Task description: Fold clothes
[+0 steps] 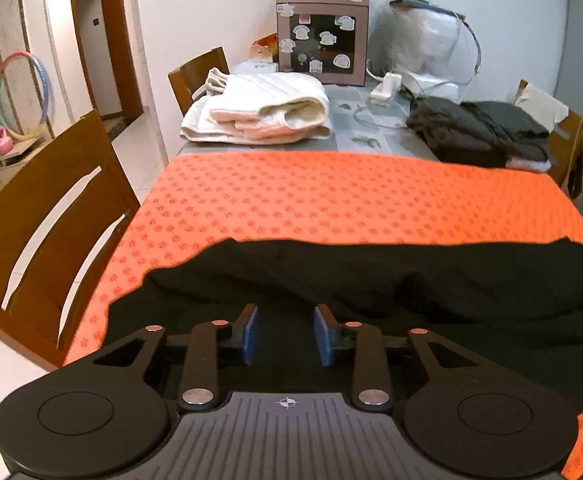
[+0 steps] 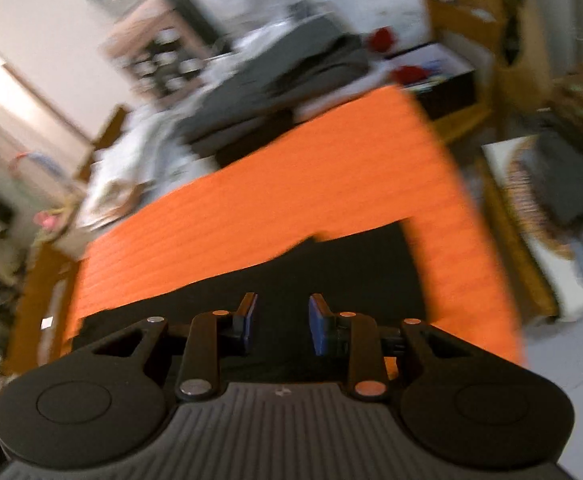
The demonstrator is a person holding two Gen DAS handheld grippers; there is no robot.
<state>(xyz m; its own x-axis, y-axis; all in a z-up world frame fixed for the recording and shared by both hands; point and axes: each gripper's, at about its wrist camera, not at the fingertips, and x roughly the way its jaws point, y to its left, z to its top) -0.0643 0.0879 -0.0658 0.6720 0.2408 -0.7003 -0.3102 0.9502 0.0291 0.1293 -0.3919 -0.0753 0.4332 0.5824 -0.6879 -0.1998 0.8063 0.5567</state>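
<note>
**Black garment spread at the near edge, both tools parted above it**

In the left wrist view, the left tool was seen with its blue pads well apart and nothing held between them. Beneath it a black garment was spread, rumpled, over the near part of the orange cloth covering the table. Whether any fold had been laid in it could not be told. A clean fold would be helped by pinching a single edge of the fabric, not a bunched ridge, and by carrying it low and level. Ample bare orange cloth was left beyond the garment; further back, a folded white quilted pad and a dark clothes pile bounded that room. A wooden chair stood close at the left table edge.

In the right wrist view, heavily blurred, the right tool was likewise parted and empty over the garment, whose right edge was seen near the table's right side.
</note>
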